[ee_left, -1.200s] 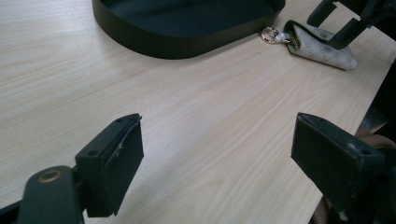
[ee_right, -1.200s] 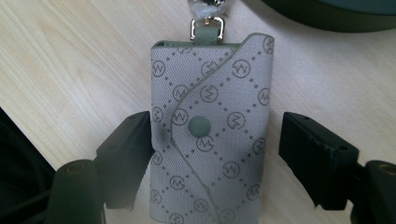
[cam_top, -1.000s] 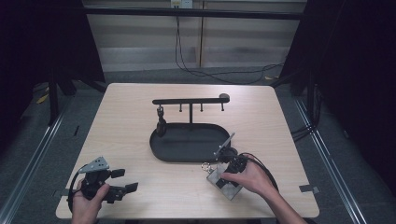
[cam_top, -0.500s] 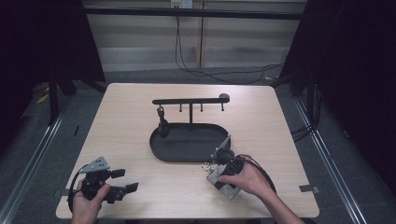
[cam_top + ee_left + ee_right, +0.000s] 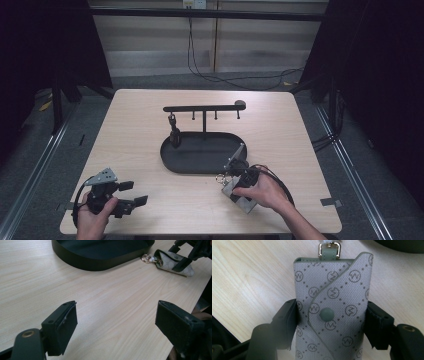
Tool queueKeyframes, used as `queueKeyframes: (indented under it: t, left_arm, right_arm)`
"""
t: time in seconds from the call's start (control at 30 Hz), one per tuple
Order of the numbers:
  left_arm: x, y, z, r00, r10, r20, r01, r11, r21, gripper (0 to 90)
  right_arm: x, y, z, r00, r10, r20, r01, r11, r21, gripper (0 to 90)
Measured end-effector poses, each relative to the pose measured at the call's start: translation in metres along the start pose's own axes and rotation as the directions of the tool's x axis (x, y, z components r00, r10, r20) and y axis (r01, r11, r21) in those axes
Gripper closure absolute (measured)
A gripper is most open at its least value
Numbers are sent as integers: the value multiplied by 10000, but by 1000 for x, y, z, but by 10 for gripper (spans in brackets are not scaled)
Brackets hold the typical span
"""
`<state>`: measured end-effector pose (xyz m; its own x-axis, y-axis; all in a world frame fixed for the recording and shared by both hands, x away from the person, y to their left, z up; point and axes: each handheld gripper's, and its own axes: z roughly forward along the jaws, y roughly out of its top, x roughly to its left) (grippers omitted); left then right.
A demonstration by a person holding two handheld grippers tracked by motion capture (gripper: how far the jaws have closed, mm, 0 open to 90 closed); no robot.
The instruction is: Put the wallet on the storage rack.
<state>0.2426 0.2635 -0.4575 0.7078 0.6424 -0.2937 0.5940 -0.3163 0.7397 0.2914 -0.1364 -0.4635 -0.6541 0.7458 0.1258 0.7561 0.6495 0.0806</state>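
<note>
Right gripper point(image 5: 329, 315) jaws pinch the grey monogram key pouch point(image 5: 332, 305) mid-frame; left gripper point(image 5: 115, 327) jaws sit wide apart, lower left.

Open tabletop point(image 5: 135, 150) left of tray point(image 5: 200, 159)

A pale grey key pouch point(image 5: 332, 307), at the centre of the right gripper view, carries a pattern of darker grey circled monograms linked by dotted diagonal lines, with sage-green edging, a sage-green round snap and a gold-coloured clasp at its top. Black jaws flank it on both sides. The table point(image 5: 135, 130) is light wood with fine grain. In the middle of the high view sits a matte black oval tray point(image 5: 200, 167) with a black rack point(image 5: 204, 108) above it.
</note>
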Motion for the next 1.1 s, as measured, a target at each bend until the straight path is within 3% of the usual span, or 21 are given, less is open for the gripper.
queueKeyframes:
  t: [0.33, 1.1]
  left_arm:
    - [0, 0, 0, 10000, -35, -16, 35, 10000, 18, 178]
    - [1, 0, 1, 9999, -112, -66, 112, 9999, -14, 178]
  right_arm:
    - [-1, -2, -8, 9999, 121, -78, -121, 9999, -18, 346]
    - [-3, -1, -43, 9993, 124, 352, -125, 9999, 12, 348]
